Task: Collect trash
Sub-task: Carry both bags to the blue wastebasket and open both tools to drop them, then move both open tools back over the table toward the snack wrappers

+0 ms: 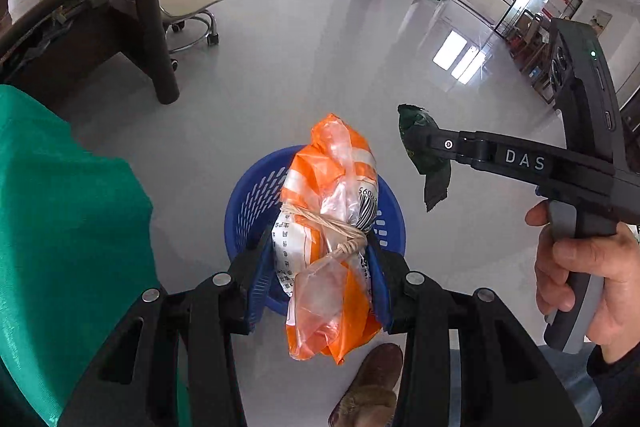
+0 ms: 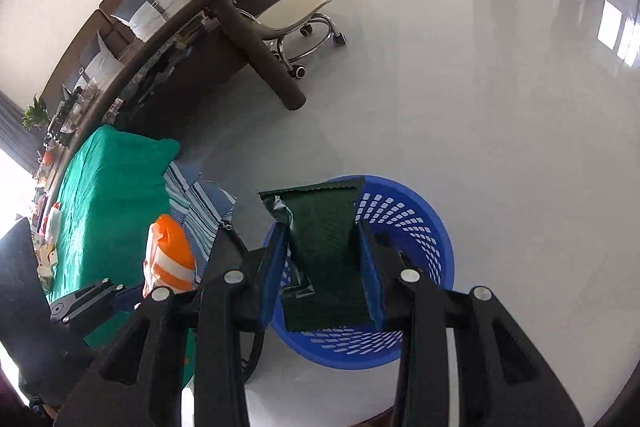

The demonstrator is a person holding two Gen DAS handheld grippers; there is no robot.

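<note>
Left wrist view: my left claw pinches an orange bag tied with string, and holds it above the blue basket on the floor. My right claw pinches a dark green wrapper over the same basket. A green cloth covers the tabletop beside it.

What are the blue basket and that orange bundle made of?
The blue basket looks like moulded plastic: glossy walls pierced with rows of slots. The orange bundle seems thin crinkly plastic film, partly see-through, tied round with pale string, perhaps twine.
</note>
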